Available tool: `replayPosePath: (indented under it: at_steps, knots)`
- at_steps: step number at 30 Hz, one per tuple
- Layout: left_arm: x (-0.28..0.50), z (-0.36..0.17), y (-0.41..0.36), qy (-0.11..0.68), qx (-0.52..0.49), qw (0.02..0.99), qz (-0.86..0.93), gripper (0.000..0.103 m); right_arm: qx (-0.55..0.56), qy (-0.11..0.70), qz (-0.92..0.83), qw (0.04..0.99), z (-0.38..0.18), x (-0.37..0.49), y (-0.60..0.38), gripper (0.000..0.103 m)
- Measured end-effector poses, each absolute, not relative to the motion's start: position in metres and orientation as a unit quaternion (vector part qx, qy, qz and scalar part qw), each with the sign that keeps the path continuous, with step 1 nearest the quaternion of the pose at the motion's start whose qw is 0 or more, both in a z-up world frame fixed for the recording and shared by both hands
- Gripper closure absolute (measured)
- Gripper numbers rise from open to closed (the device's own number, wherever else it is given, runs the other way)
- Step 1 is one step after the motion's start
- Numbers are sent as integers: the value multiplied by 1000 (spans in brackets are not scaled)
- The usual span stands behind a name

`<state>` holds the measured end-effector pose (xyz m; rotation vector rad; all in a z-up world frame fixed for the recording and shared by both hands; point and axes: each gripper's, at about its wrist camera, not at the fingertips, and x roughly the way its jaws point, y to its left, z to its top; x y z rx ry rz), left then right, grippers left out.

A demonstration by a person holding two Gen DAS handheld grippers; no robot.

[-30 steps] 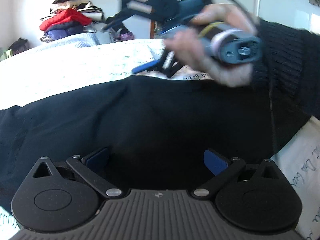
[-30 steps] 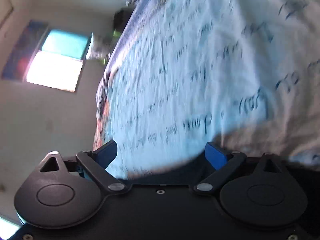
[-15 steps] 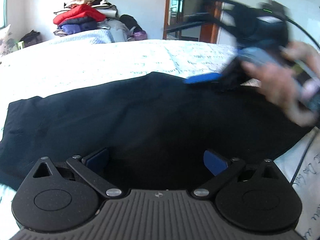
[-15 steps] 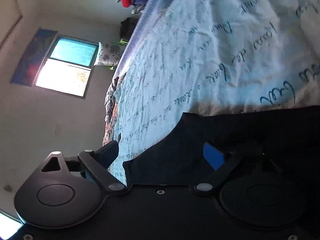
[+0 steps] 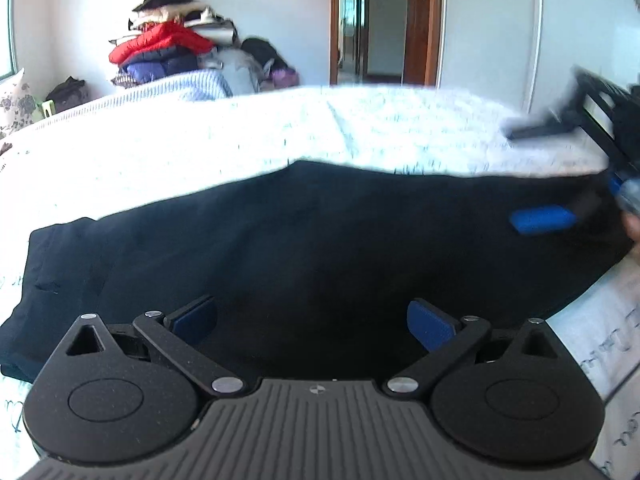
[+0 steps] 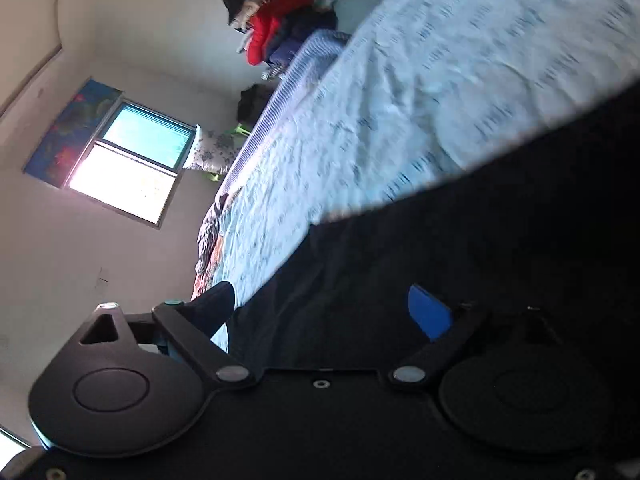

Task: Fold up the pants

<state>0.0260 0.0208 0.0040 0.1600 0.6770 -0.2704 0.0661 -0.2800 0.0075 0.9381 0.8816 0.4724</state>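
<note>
Black pants [image 5: 304, 240] lie flat and lengthwise across the white printed bedsheet [image 5: 200, 148], one end at the left. My left gripper [image 5: 312, 322] hovers open over their near edge, blue pads apart, holding nothing. At the far right of the left wrist view, my right gripper [image 5: 520, 176] is blurred and open, its lower blue pad [image 5: 542, 219] over the pants' right end. In the tilted right wrist view the pants [image 6: 440, 260] fill the lower right. The right gripper [image 6: 322, 312] is open above them with nothing between its fingers.
A pile of clothes with a red jacket [image 5: 160, 44] sits beyond the bed's far side. A doorway [image 5: 380, 24] and a white wardrobe [image 5: 492, 28] stand behind. A window [image 6: 132, 164] and a floral pillow [image 6: 212, 148] appear in the right wrist view.
The right gripper and hand swept from the middle of the left wrist view to its far right edge. The right wrist view swung from bare sheet onto the pants. Both grippers stayed open.
</note>
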Motion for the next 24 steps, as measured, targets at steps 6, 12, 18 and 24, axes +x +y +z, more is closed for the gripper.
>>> replayPosePath:
  at_steps: [6,12,18,24]
  knots:
    - [31,10,4,350,72,925,-127,1,452,366,196,789,8,13,-320,10]
    - [24,-3,-37,342,124,914,-178,0,504,369,216,750,-6,12,-323,4]
    - [7,-3,-32,334,116,920,-172,2,493,347,164,781,-1,-15,-363,9]
    - [5,9,-73,295,136,915,-239,0,465,307,49,829,17,-15,-442,8]
